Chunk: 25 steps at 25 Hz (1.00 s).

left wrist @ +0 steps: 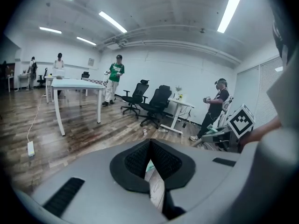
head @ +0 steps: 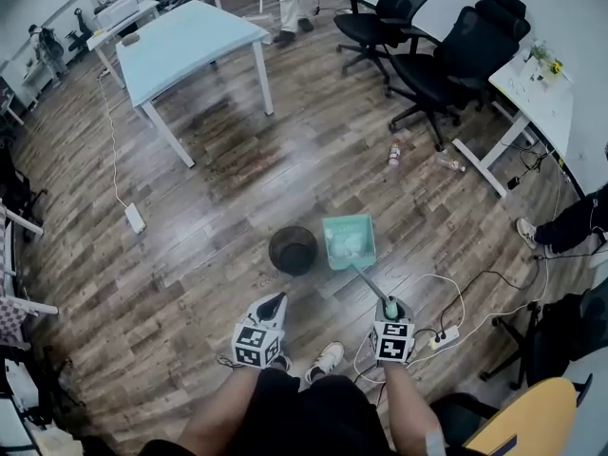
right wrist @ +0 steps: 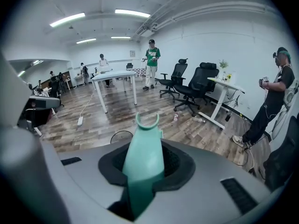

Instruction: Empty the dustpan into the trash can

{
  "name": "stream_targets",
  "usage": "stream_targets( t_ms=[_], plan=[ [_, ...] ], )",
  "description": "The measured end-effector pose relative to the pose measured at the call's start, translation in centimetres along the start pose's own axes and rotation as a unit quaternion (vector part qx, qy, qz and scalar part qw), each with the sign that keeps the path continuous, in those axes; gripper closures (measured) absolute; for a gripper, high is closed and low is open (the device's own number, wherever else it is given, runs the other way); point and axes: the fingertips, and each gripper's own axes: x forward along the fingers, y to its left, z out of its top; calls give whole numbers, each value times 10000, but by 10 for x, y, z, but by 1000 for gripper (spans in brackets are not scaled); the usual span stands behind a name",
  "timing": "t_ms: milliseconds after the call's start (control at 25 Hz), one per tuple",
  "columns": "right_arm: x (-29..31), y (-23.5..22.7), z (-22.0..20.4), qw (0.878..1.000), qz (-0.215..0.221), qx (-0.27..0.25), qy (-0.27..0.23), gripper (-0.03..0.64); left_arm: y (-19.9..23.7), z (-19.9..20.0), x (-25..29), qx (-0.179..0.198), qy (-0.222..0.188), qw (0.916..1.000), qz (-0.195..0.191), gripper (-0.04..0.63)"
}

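Holding on tight, the right gripper (head: 390,308) has its jaws clamped on the long green handle (head: 370,282) of the dustpan (head: 348,221). The pan is low over the wood floor (head: 218,188), just beside the dark round trash can (head: 272,252), on its right side in the head view. White scraps (head: 353,246) lie in the pan, so nothing looks tipped out yet. The left gripper (head: 275,300) is pinched closed with nothing in it. The pan must go over the can and tilt.
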Motion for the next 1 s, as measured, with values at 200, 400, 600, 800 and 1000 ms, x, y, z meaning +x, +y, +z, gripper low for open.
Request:
stream_targets(
  t_ms=[200, 400, 600, 800, 1000],
  plan=[
    [-8, 2, 16, 9994, 205, -247, -153, 518, 5, 1, -13, -84, -152, 9993, 319, 583],
    [-18, 13, 29, 9967, 366, -677, -269, 518, 11, 1, -29, -70, -195, 9989, 421, 583],
    [-22, 27, 36, 9919, 474, -1137, -298, 518, 21, -4, -51, -72, -253, 9986, 468, 583],
    [-25, 42, 43, 9872, 443, -1494, -329, 518, 37, -11, -78, -46, -276, 9977, 612, 583],
    [-27, 59, 49, 9781, 391, -2013, -346, 518, 49, -18, -96, 56, -273, 9975, 644, 583]
  ],
)
